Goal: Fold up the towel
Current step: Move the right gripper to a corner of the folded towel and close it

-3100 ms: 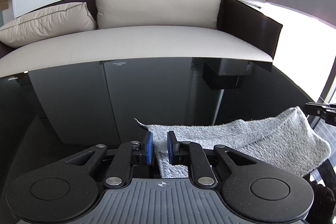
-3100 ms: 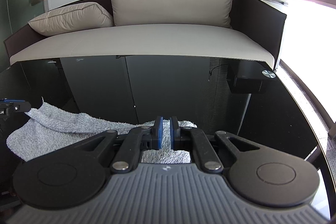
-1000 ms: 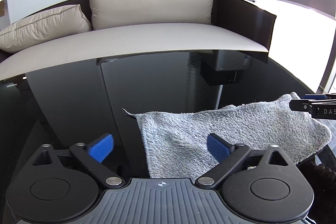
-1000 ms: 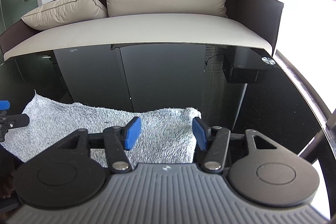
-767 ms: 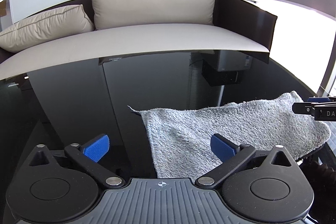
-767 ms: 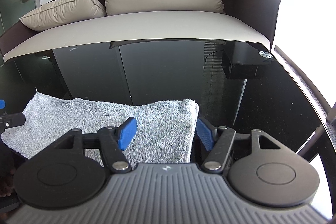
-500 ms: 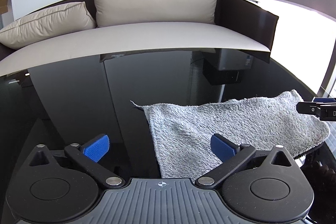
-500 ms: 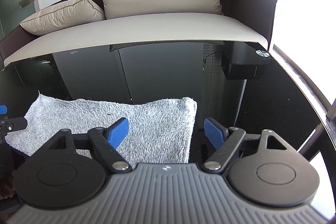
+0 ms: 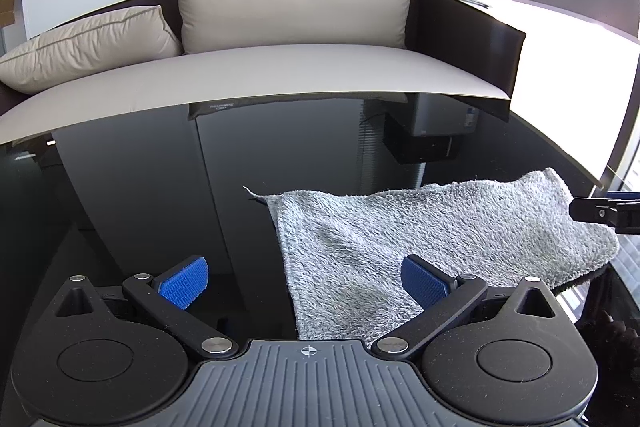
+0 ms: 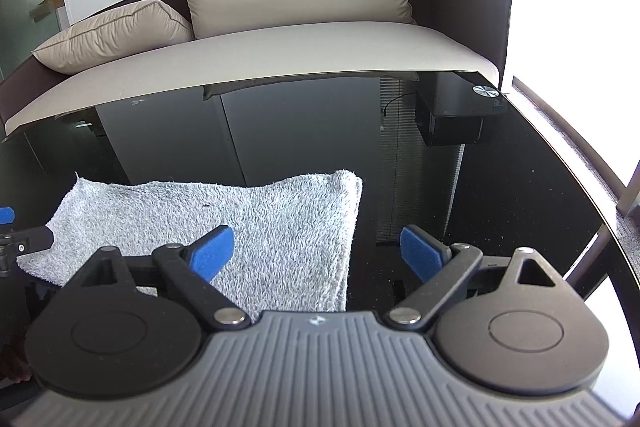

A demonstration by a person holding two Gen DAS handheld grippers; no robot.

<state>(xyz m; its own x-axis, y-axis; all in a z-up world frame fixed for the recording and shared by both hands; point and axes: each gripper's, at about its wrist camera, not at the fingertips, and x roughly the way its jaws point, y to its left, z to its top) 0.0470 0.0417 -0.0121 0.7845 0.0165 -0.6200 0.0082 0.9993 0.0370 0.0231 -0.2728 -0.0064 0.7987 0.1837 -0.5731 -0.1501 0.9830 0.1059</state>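
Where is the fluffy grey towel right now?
The towel lies flat on the shiny black table, in front of the beige sofa. It sits right of centre in the left wrist view and left of centre in the right wrist view.

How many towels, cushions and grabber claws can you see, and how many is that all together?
Towels: 1, the grey towel
Cushions: 2, the big cushion and the small cushion
Grabber claws: 2, the left gripper and the right gripper
Total: 5

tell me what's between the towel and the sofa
Nothing: only bare black table lies between the towel and the sofa. Both wrist views show it.
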